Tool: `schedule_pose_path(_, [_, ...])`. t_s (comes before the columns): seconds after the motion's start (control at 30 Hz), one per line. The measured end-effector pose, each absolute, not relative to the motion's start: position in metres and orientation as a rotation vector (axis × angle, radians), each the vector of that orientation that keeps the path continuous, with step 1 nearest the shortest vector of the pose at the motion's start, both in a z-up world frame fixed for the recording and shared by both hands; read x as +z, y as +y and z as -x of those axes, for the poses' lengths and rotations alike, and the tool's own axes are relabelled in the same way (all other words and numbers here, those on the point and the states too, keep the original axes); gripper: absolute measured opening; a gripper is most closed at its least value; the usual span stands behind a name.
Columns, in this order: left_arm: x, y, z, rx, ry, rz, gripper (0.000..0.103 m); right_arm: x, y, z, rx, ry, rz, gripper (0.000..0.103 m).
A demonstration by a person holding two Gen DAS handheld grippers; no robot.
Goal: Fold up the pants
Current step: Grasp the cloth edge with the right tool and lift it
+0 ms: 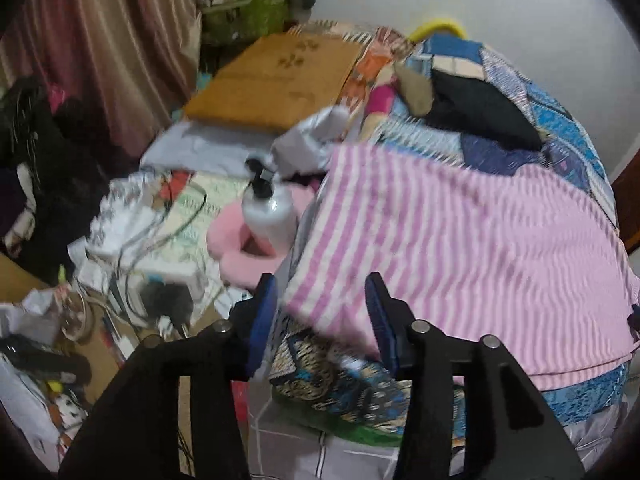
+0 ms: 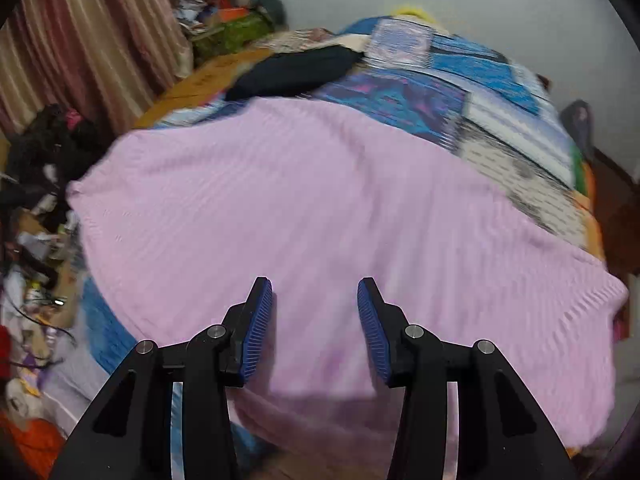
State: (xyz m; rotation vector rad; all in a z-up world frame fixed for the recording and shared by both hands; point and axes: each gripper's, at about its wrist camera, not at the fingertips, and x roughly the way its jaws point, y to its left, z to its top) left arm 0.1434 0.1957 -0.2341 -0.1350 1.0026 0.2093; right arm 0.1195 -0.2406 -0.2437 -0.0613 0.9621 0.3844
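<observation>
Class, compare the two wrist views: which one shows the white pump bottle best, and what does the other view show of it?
The left wrist view. There the white pump bottle, with its black pump head, stands beside the pink-and-white striped pants, left of them. The right wrist view shows nothing of the bottle: the pants fill most of it.

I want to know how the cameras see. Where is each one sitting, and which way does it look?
Left wrist view: sits on the left claw, looking down over the pink striped pants and a white bottle; its open blue pads show.
Right wrist view: sits on the right claw, looking down onto the pants; its open pads show.
Both share the pants and patchwork blanket.
</observation>
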Motion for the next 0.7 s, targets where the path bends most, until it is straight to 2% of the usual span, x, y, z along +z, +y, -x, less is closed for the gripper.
schedule_pose_path(0.07, [-0.223, 0.179, -0.150, 0.180, 0.982, 0.117, 0.053, -0.250, -0.261, -0.113, 0.392, 0.966, 0.017, 0.041])
schedule_pose_path(0.27, [-0.215, 0.111, -0.179, 0.071, 0.994, 0.042, 0.054, -0.263, -0.322, -0.081, 0.302, 1.011, -0.126, 0.051])
schedule_pose_path(0.33, [-0.215, 0.089, -0.190, 0.039, 1.001, 0.021, 0.055, -0.265, -0.342, -0.073, 0.263, 1.023, -0.158, 0.052])
schedule_pose_path(0.47, [-0.215, 0.038, -0.215, 0.012, 0.990, -0.056, 0.066, -0.259, -0.394, -0.057, 0.115, 0.975, -0.175, 0.054])
schedule_pose_path(0.7, [-0.239, -0.021, -0.269, 0.001, 1.036, -0.081, 0.068, -0.252, -0.488, -0.078, -0.063, 0.893, -0.239, 0.054])
